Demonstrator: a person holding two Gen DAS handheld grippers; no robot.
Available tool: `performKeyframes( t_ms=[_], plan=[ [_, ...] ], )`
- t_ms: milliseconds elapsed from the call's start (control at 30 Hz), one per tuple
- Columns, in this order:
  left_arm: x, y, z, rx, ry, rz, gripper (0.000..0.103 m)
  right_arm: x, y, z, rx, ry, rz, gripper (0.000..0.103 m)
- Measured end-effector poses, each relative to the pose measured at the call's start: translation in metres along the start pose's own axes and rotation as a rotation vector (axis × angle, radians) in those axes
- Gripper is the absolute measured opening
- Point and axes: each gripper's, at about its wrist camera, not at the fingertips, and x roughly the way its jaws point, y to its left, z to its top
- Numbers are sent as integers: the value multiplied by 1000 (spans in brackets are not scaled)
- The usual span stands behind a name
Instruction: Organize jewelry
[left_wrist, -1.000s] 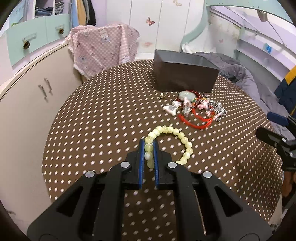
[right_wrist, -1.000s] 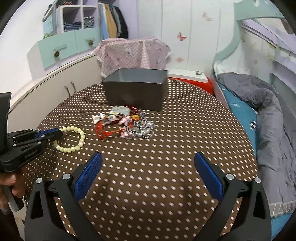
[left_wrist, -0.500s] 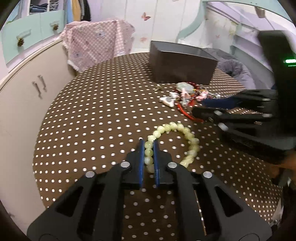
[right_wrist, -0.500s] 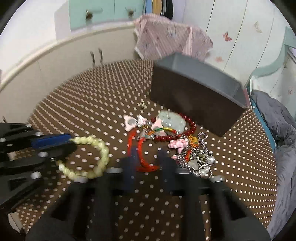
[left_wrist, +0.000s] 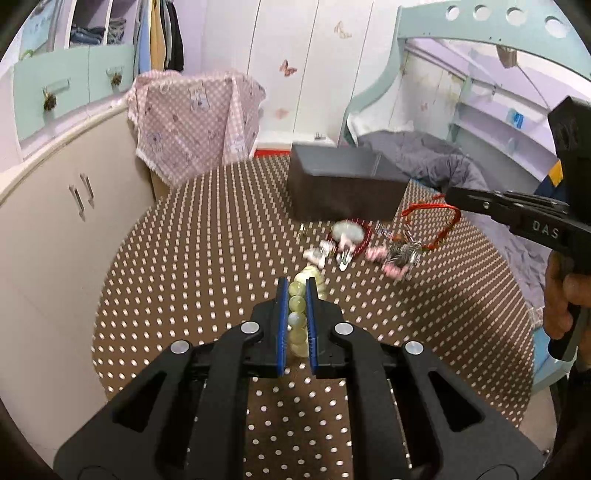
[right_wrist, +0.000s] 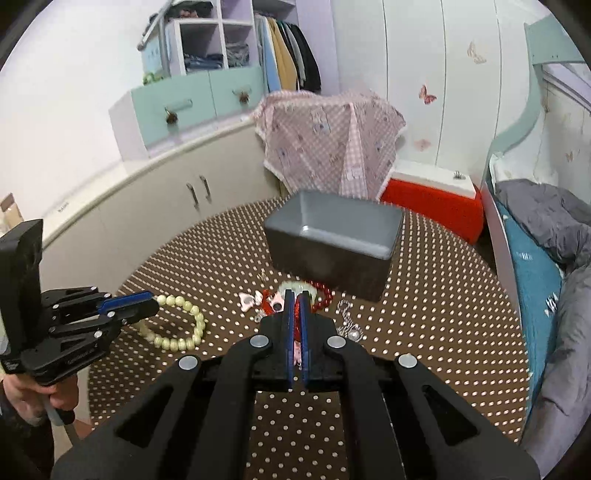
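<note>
Left tongs (left_wrist: 295, 291): closed on the bead bracelet (right_wrist: 177, 325). The blue pads grip several beads in line, so the loop hangs from one short section of its cord. In the right wrist view the rest of the loop trails below and beyond the tips; whether its far side touches the surface (left_wrist: 207, 236) cannot be told. Gripping along the strand rather than across the loop keeps the beads from rolling out of the pads.

Right tongs (right_wrist: 294, 295): closed to a narrow slit on the red cord (left_wrist: 439, 218). In the left wrist view the cord hangs as an open loop from the tips, raised above the pile and just in front of the box (right_wrist: 332, 240). Red and pink material shows between the pads in the right wrist view; whether any other piece has come up with the cord cannot be told.

The pile (left_wrist: 369, 247) of remaining jewelry lies on the surface ahead of the left tongs and below the right tongs, near the front wall of the box. The pieces there overlap, which is probably why each item is drawn out separately.

The box stands open beyond both tongs, and what can be seen of its inside is empty. Judged stage: early; both tongs are loaded for transfer over the rim.
</note>
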Motion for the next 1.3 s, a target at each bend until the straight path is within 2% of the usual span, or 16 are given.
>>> performKeyframes(
  t_ms=[400, 700, 767, 833, 900, 1000, 1067, 1100, 1133, 1167, 1233, 1267, 1300],
  plan=[
    [-36, -16, 32, 32, -94, 13, 9, -53, -6, 20, 38, -100, 134, 1],
    [-43, -25, 39, 55, -112, -3, 9, -63, -6, 22, 30, -118, 124, 2],
    [-43, -27, 39, 60, -113, -4, 9, -57, -7, 19, 13, -87, 89, 2],
    [-40, -27, 37, 64, -104, -7, 9, -32, -7, 8, -16, 20, 77, 4],
    [-35, -30, 33, 65, -85, -15, 9, -9, -19, -9, 37, 80, 68, 5],
    [-20, -33, 23, 85, -21, -14, 10, -1, -37, -22, 129, 79, 101, 5],
    [-8, -36, 16, 118, 23, 9, 12, -3, -38, -26, 130, 74, 115, 4],
    [-3, -39, 12, 133, 32, 28, 31, -5, -37, -26, 123, 70, 118, 4],
    [-3, -41, 9, 137, 22, 33, 71, -9, -35, -24, 116, 59, 120, 4],
    [-5, -43, 7, 134, 1, 33, 82, -12, -34, -23, 112, 51, 123, 4],
    [-6, -47, 3, 124, -12, 4, 84, -15, -31, -19, 91, 54, 113, 5],
    [-6, -49, 2, 122, -11, 0, 84, -12, -28, -20, 74, 76, 97, 11],
    [-6, -49, 1, 118, -16, 14, 84, -10, -27, -23, 57, 97, 81, 30]
  ],
)
